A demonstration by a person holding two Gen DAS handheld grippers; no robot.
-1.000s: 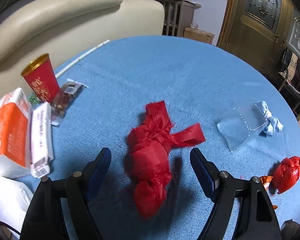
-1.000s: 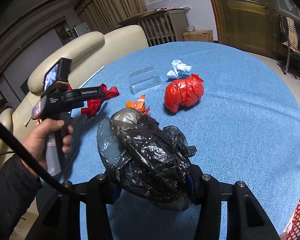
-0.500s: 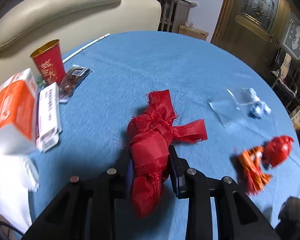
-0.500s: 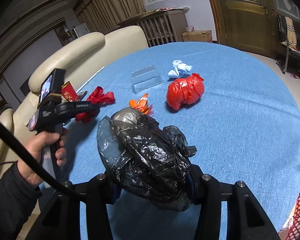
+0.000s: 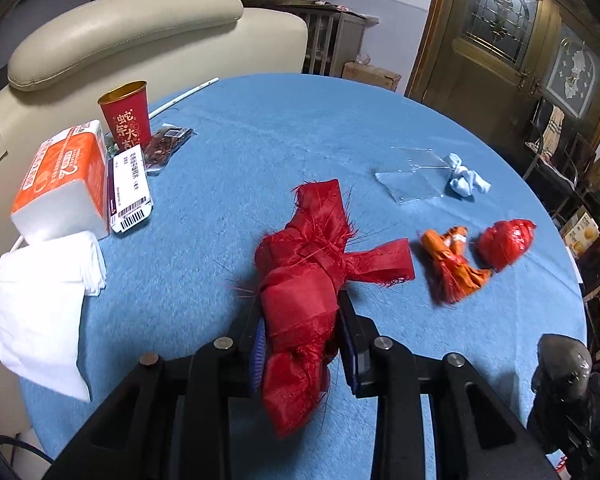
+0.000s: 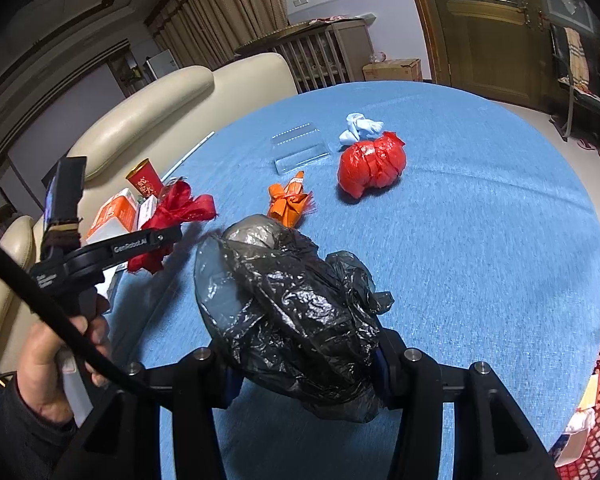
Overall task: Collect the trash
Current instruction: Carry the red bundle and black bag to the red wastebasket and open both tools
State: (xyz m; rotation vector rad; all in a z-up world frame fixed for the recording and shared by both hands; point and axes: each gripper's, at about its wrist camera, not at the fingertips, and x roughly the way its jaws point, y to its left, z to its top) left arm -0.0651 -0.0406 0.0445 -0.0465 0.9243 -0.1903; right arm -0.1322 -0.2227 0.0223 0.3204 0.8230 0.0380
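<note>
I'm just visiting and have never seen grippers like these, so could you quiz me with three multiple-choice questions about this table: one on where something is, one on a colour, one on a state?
1. Where does the orange wrapper lie?
A. Inside the red cup
B. On the blue tablecloth, just left of the red plastic bag in the right wrist view
C. On the sofa

2. What colour is the crumpled bag in the right gripper?
A. Black
B. White
C. Green

3. What is the left gripper doing?
A. Standing wide open over bare cloth
B. Clamped on the red ribbon bundle
C. Holding the red cup

Answers:
1 B: it rests on the tablecloth beside the red plastic bag.
2 A: the glossy film between the fingers is black.
3 B: both fingers press the red ribbon bundle, which looks lifted clear of the cloth in the right wrist view.
</note>
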